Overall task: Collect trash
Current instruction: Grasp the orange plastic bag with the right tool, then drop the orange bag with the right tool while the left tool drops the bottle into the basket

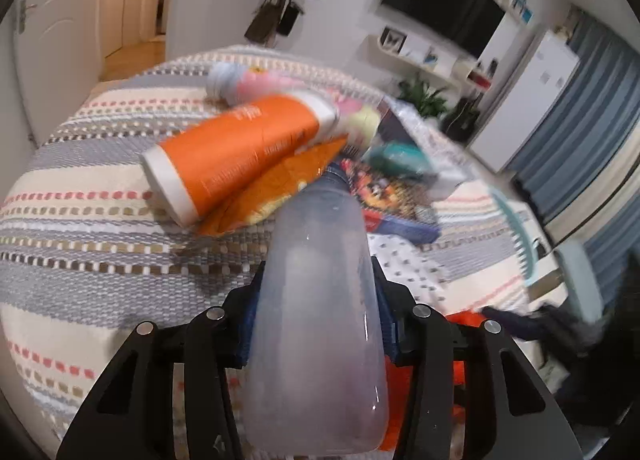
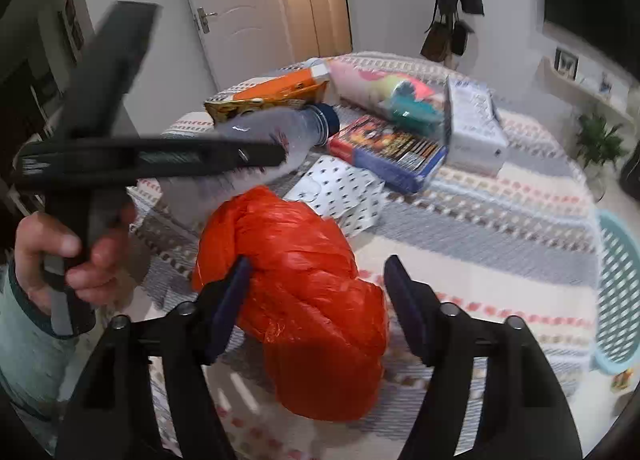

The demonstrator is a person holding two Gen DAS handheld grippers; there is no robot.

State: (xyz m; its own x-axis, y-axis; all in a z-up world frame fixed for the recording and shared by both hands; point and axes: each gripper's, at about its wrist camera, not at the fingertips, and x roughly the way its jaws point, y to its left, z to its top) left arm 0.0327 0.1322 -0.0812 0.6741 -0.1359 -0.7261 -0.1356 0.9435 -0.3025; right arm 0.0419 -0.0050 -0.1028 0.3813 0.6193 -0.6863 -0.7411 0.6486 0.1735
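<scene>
The left hand-held gripper (image 1: 316,324) pinches a clear plastic bottle (image 1: 320,300) with a dark blue cap, its fingers pressed on the bottle's sides above the striped woven cloth of the counter (image 2: 500,228). The right hand-held gripper (image 2: 316,300) stands spread, its fingers either side of a crumpled orange plastic bag (image 2: 304,280) lying near the counter's near edge; the left finger's pad touches the bag, the right stays apart. Toward the far edge lie an orange tube (image 1: 240,156), snack packets (image 2: 388,148) and a white box (image 2: 474,128). A teal basket (image 2: 616,292) sits beyond the right edge.
</scene>
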